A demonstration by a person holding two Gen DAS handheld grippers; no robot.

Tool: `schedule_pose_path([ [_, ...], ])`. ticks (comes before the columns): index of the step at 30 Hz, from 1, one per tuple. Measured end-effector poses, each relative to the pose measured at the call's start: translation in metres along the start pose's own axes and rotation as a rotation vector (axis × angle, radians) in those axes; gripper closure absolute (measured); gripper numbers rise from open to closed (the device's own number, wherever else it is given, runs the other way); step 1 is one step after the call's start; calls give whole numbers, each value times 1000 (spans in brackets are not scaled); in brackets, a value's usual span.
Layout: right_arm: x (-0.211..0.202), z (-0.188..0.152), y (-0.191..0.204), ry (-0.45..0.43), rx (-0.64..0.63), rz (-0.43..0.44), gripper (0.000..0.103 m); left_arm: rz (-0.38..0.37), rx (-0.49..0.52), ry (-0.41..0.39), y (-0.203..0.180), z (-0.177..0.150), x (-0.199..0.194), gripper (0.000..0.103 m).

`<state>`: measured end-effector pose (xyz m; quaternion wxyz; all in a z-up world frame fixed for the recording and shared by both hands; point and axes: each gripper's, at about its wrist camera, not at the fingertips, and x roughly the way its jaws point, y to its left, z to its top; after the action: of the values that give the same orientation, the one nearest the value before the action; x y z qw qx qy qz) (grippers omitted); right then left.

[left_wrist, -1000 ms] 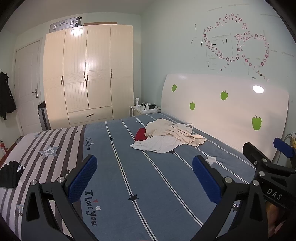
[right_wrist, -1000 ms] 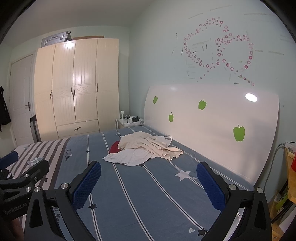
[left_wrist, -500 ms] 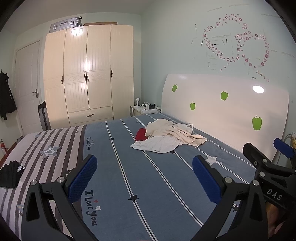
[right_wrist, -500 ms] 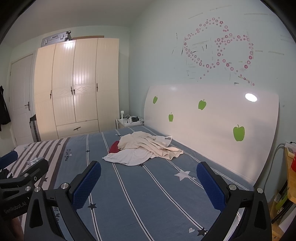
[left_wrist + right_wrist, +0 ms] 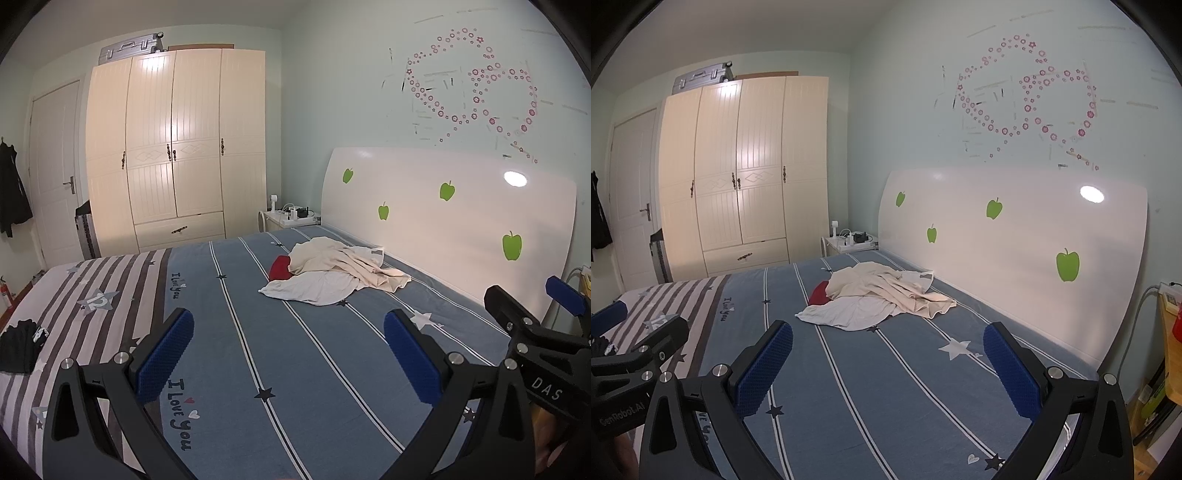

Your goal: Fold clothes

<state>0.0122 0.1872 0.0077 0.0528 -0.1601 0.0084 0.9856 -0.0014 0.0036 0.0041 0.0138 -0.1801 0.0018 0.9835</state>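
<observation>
Cream clothes heap (image 5: 340,269) — long axis toward headboard (image 5: 443,221); claws gaping.

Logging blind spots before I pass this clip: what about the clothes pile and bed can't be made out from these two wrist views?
- Red item: mostly covered by the cream garment in both views; its type is unclear.
- Number of garments: the white one lies partly under the cream one; more may be hidden.
- Dark item on the bed's striped part: cut by the left view's edge, too dark to identify.
- Nightstand clutter: too small.
</observation>
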Motion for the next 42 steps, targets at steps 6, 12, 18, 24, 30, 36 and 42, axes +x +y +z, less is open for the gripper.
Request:
schedule_pose_path([
  [6,-1,1,-1,-4,-1,-1,1,-3,4,-2,-1,2,0,1],
  [12,-1,2,-3,-7,1,0,1,-6,3,-3,-3,3,-1,1],
  [18,-2,3,-3,-7,-6,-5,1,-39,5,-5,-6,3,-1,1],
  [24,-1,3,-9,1,18,5,1,-42,32,-11,-8,3,1,1],
  [30,11,-6,-14,6,41,21,1,-48,-22,1,6,-6,13,1],
  [36,72,-43,-15,62,51,-1,1,-28,-41,8,19,-48,77,1],
  [42,199,-95,-16,125,27,-34,1,-57,-3,23,19,-87,202,2],
])
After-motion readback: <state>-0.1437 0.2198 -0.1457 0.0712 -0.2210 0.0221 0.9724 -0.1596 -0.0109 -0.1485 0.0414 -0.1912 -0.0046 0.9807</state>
